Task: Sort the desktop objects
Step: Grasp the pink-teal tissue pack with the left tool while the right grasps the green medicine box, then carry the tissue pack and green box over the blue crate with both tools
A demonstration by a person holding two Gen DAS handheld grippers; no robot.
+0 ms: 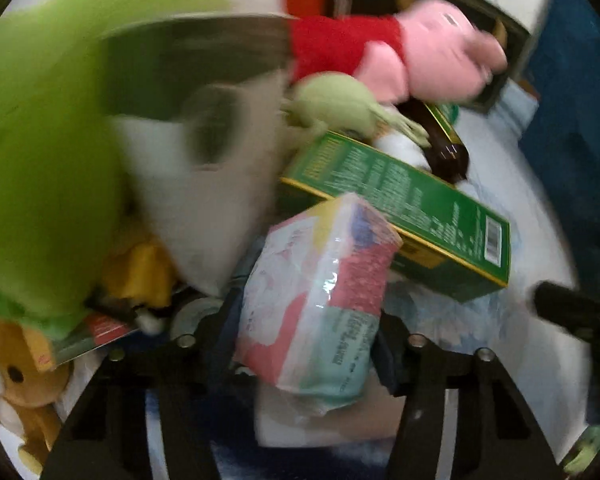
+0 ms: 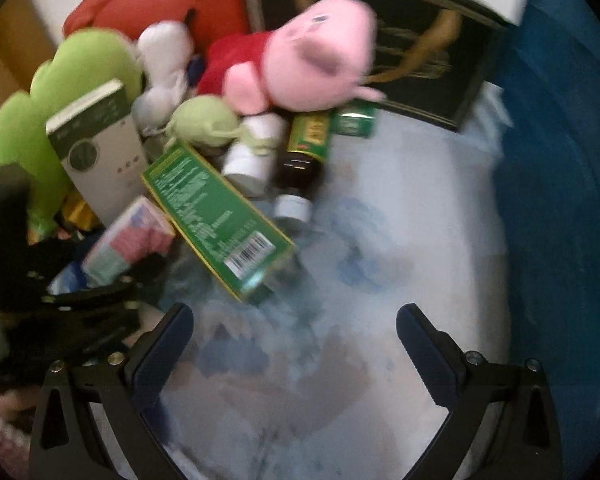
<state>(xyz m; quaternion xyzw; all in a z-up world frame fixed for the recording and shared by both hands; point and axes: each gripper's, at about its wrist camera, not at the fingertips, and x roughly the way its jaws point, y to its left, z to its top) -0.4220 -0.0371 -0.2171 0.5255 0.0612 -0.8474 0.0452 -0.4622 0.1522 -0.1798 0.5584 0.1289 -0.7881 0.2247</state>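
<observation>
The tissue pack [image 1: 320, 304], wrapped in clear film with pink, mint and white panels, lies at the near side of the heap on the pale blue-patterned tabletop [image 2: 400, 220], tilted with one end raised. It sits between the fingers of the left gripper [image 1: 300, 344], whose pads flank its lower half; blur hides whether they press on it, so I cannot tell if it is clenched.

Touching the pack's upper corner is the long green box [image 1: 400, 204], which lies slanted across the heap with its barcode end toward the bare tabletop. On the pack's other side stands a grey-and-white box [image 1: 204, 168], leaning against a big green plush [image 1: 40, 160]. Beyond the green box lie a small pale-green plush [image 1: 336, 104], a white bottle [image 2: 252, 152] and a dark brown bottle [image 2: 300, 168] with a green label. A pink pig plush [image 1: 432, 52] in a red dress rests on top of them, against a dark framed picture [image 2: 420, 60] at the far edge. A brown plush [image 1: 16, 380] lies at the near left corner of the heap.

The right gripper [image 2: 296, 344] hangs over bare tabletop just beside the green box's barcode end, its jaws spread wide with nothing between them.
</observation>
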